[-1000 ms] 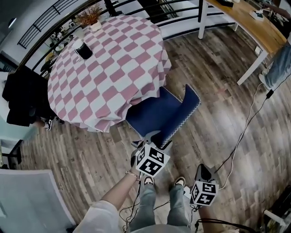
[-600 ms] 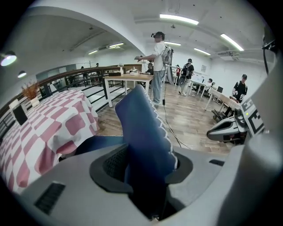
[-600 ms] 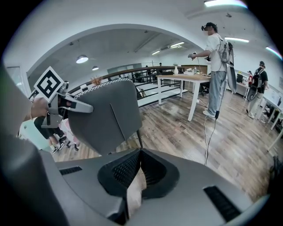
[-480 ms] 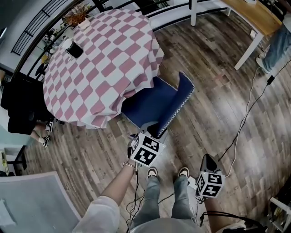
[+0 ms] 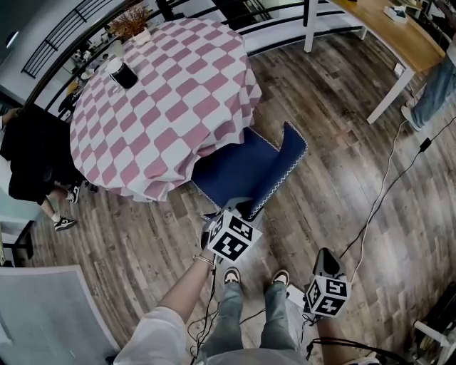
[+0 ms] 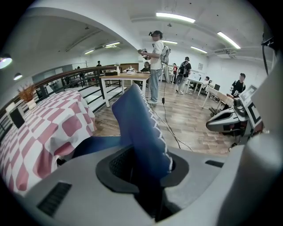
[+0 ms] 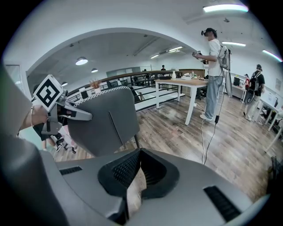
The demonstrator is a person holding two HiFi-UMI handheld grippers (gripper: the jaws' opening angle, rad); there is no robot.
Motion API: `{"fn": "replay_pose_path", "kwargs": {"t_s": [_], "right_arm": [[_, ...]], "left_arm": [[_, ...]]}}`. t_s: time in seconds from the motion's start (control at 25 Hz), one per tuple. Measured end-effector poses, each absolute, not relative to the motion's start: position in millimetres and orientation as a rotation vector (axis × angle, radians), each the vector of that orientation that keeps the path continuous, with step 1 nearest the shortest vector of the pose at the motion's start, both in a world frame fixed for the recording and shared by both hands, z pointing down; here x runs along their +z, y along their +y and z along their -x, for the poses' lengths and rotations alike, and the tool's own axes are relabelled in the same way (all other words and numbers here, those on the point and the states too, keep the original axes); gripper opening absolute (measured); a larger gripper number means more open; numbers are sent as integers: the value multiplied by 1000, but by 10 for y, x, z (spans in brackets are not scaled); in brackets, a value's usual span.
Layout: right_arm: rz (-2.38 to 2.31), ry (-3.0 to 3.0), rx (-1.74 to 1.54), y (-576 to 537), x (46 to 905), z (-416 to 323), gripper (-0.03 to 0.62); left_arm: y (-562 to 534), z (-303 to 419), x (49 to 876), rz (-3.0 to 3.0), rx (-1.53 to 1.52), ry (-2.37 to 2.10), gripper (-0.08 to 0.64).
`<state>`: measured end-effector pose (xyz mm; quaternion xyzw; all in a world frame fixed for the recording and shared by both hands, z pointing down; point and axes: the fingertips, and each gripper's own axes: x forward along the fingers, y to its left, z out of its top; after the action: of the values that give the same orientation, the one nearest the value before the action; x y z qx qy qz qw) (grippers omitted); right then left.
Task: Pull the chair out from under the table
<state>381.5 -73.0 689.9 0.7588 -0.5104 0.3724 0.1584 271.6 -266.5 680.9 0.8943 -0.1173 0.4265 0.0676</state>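
A blue chair stands with its seat partly under the round table's pink-and-white checked cloth. Its backrest points away from the table. My left gripper is at the near end of that backrest. In the left gripper view the blue backrest fills the gap of the left gripper, whose jaws are closing onto it. My right gripper hangs low beside the person's right leg, away from the chair. The right gripper is shut with nothing in it, and faces the backrest's grey rear side.
A dark cup and a dried plant stand on the cloth. A wooden table is at the far right, a cable trails over the wood floor, and a railing runs behind. A person in black is at the left.
The left gripper stays at the backrest's near end. The chair stands against the table as before. The right gripper has hardly shifted. The head view has swung a little.
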Motion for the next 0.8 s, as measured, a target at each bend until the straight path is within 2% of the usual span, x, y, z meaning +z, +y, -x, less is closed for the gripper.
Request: {"fn": "replay_pose_path", "kwargs": {"t_s": [0.8], "right_arm": [[-2252, -1434, 1059, -577, 6759, -3848, 18]], "left_arm": [[-2161, -2810, 6816, -2692, 1270, -283, 92]]}}
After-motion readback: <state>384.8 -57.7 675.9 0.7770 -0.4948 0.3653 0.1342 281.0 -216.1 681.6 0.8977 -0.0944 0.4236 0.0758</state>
